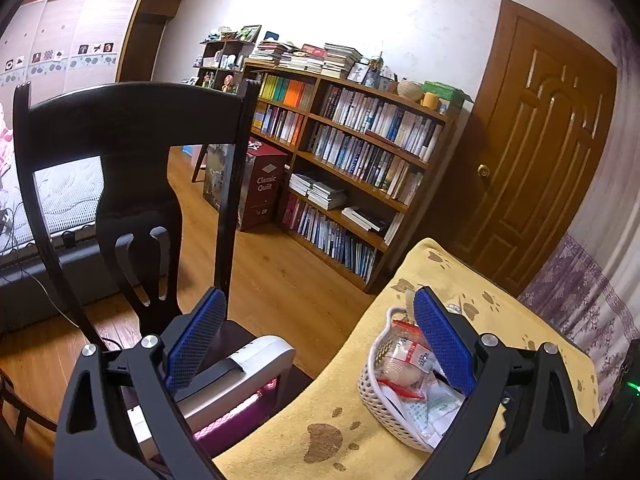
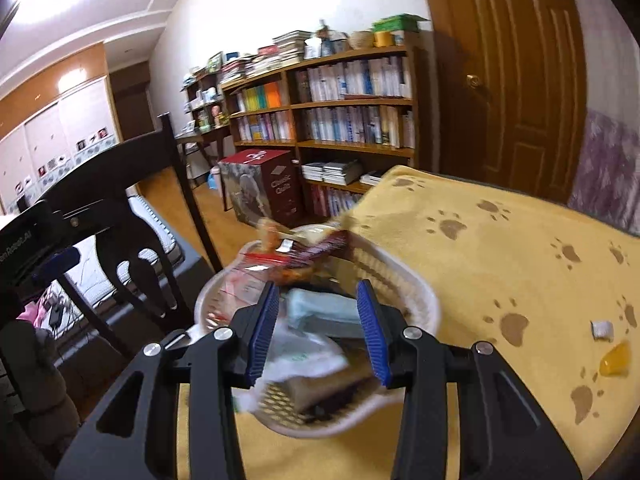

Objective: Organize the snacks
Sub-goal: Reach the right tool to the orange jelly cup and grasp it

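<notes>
I held the right gripper [image 2: 316,328] open over the snack-filled basket [image 2: 416,292] on the yellow cloth [image 2: 500,264], ready to pick, with the left gripper [image 1: 320,340] open and empty beside it.

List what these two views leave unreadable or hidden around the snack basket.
- Left wrist view: the near side of the basket sits behind the left gripper's right finger.
- Right wrist view: the packets at the far rim are blurred; their print is unreadable.
- Right wrist view: the open right gripper covers the basket's middle.
- Right wrist view: the small white item and yellow item on the cloth are too small to identify.
</notes>
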The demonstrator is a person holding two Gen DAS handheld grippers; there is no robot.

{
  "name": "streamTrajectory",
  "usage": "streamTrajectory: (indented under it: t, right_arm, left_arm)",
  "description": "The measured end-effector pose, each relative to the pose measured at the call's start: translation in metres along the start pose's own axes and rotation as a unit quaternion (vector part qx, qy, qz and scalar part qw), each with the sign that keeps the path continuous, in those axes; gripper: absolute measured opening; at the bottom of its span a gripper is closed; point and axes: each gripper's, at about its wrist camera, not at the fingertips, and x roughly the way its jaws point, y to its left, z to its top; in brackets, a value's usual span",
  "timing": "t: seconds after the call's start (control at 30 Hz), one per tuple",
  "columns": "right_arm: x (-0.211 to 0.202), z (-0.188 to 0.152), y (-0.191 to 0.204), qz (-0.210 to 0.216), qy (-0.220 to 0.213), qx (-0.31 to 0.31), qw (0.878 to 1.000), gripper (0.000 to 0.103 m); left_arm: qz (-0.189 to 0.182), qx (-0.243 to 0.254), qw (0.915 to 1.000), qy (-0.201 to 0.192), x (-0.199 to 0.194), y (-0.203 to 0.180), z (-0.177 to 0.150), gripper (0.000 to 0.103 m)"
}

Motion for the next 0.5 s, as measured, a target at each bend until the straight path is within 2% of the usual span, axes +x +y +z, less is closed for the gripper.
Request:
streamTrajectory:
  t: [0.13, 0.27, 0.5]
  right_arm:
    - [-0.01, -0.009, -0.032, -0.021, 0.001, 0.032, 0.999, 0.042]
    - [-0.017, -0.023, -0.071, -0.049, 0.008, 0.067, 0.997, 0.046]
    - [-0.036, -0.052, -0.147, -0.116, 0.016, 0.136, 0.984, 0.046]
  left_arm:
    - [-0.005, 0.015, 0.9999, 0.001, -0.001, -0.009, -0.003, 0.096]
    - [-0.009, 0.029, 0.9995, 0.004, -0.001, -0.02, -0.009, 0.096]
    - [-0.017, 0.057, 0.9982, 0.006, -0.002, -0.038, -0.017, 0.096]
